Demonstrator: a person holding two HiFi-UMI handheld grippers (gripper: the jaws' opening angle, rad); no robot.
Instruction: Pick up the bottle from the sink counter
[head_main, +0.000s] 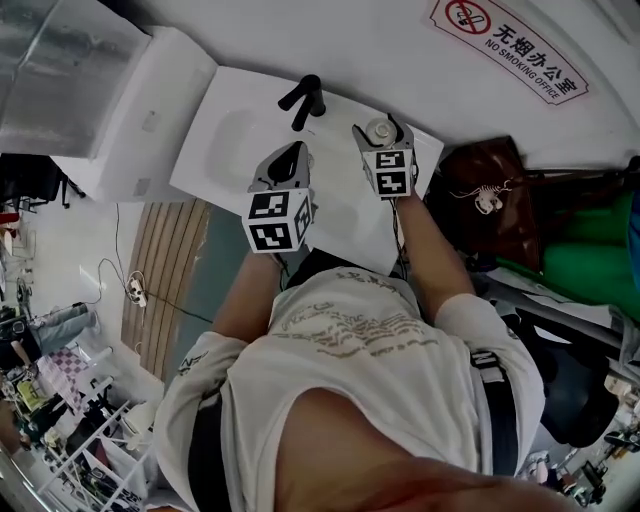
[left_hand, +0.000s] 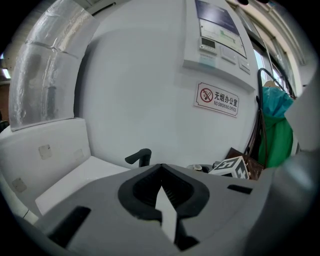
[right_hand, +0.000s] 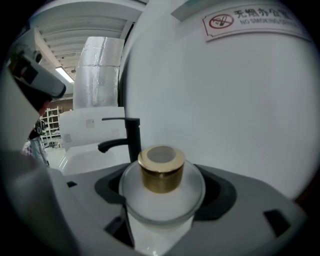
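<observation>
Bottle gripped, lift not confirmed
The right gripper (head_main: 383, 140) is clamped around the gold-capped bottle (right_hand: 161, 170) near the tap (head_main: 303, 98); the left gripper (left_hand: 162, 192) is closed and empty. Whether the bottle has cleared the bench (head_main: 230, 130) is unclear.

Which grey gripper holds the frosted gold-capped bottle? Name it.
The right gripper, shut on the frosted gold-capped glass bottle; the left gripper is shut, empty.
</observation>
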